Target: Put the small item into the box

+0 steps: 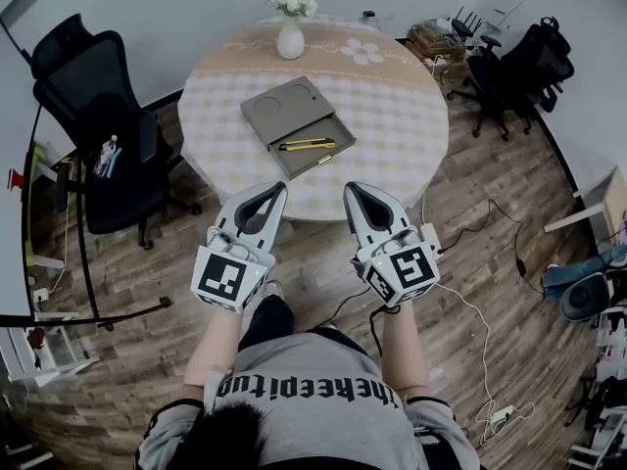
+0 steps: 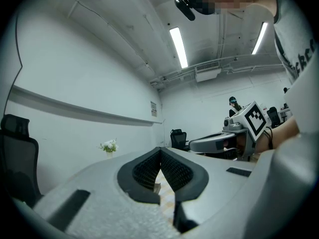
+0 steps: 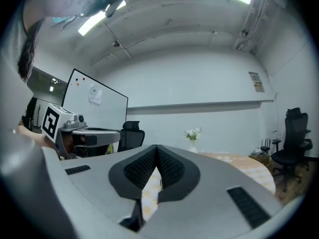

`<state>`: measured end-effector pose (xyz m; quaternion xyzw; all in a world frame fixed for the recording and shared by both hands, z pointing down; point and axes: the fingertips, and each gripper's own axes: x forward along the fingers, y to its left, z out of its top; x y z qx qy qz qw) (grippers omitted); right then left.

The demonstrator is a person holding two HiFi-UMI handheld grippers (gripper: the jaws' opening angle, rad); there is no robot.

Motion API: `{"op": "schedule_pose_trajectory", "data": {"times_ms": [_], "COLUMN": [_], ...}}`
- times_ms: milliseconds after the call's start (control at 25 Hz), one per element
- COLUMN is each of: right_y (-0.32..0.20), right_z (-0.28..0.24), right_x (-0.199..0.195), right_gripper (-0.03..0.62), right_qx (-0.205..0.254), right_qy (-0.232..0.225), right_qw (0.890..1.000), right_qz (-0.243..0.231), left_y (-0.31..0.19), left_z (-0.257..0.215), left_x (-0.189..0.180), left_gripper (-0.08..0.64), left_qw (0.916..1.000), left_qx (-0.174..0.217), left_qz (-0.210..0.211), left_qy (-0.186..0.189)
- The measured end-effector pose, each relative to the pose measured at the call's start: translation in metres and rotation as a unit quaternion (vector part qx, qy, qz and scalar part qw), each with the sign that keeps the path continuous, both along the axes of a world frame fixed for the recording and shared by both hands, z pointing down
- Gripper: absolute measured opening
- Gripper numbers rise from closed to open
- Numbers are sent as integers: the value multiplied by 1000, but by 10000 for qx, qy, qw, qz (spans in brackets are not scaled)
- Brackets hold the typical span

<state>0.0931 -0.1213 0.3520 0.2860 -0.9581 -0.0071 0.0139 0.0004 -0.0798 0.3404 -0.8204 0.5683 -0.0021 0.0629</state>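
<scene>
An open grey box (image 1: 297,123) lies on the round table (image 1: 392,125), its lid folded back toward the far side. A small yellow and black item (image 1: 307,145) rests in the box's nearer half. My left gripper (image 1: 281,189) and right gripper (image 1: 350,188) hover side by side over the table's near edge, short of the box. Both are shut, tips touching, with nothing between them. In the left gripper view the left gripper (image 2: 160,149) has its pads met, and the right gripper (image 3: 156,147) shows the same in its own view. Each sees the other alongside.
A white vase of flowers (image 1: 291,27) stands at the table's far side. A black office chair (image 1: 108,135) is at the left; more chairs (image 1: 514,67) and a stack of books (image 1: 436,39) are at the upper right. Cables (image 1: 490,341) trail over the wooden floor.
</scene>
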Motion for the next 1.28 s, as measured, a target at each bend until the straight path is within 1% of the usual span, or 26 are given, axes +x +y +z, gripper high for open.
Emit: {"op": "schedule_pose_trajectory", "data": {"times_ms": [160,560,880,1280], "right_y": [15,48,63,68], "right_z": [-1,-2,-3,-5], "right_x": [10,37,55,65], "right_gripper": [6,6,6,6], "right_qx": [19,77,72,79], "right_qy": [-9,-34,-118,-201], "right_qw": [9999,9992,9989,9991], "right_qz": [-128,-397,-439,-378], "left_y": [17,52,71,73], "left_z": [-1,2,2,-2], "left_x": [11,41,56,66], "left_gripper": [14,14,14,14], "left_qw": [9998,9992,9985,9988], "left_qx": [-51,105,70,153], "left_qz": [-166,-373,-537,-460], "left_qy": [75,-43,-55,-84]}}
